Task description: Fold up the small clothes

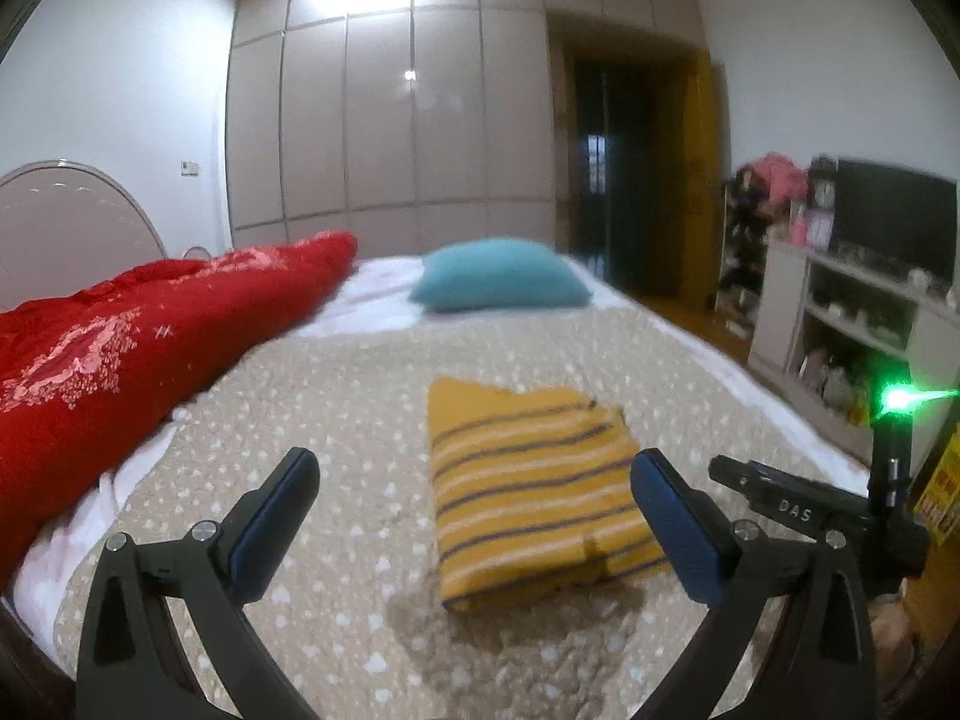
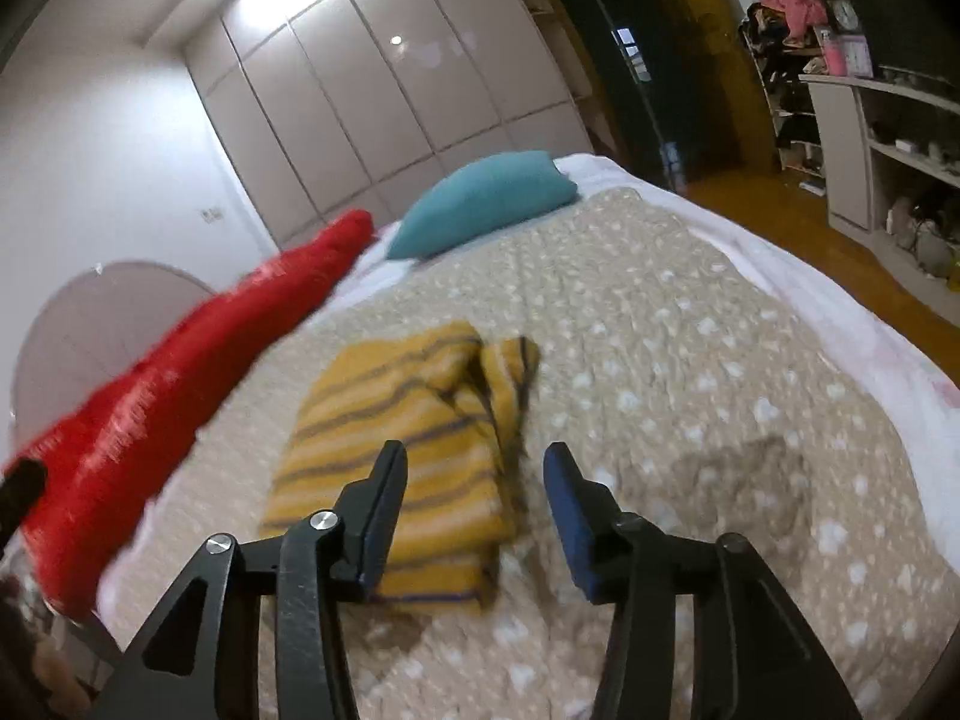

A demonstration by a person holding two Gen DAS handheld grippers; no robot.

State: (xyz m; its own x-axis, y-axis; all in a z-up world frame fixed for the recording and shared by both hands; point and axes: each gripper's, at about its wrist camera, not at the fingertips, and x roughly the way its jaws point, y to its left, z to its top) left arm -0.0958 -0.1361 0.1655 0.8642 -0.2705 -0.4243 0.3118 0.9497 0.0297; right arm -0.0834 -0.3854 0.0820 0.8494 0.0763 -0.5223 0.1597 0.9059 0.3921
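Note:
A yellow garment with dark and white stripes (image 1: 528,492) lies folded into a rectangle on the beige spotted bedspread (image 1: 336,372). My left gripper (image 1: 474,480) is open and empty, held above the bed just in front of the garment. The right gripper's body (image 1: 780,501) shows at the right of the left wrist view. In the right wrist view the folded garment (image 2: 396,420) lies under and ahead of my right gripper (image 2: 474,468), which is open and empty above the garment's near right edge.
A red quilt (image 1: 120,348) lies along the bed's left side. A teal pillow (image 1: 498,276) sits at the far end. White shelving (image 1: 852,324) and a dark screen stand to the right, past the wooden floor (image 2: 780,210). Wardrobe doors fill the back wall.

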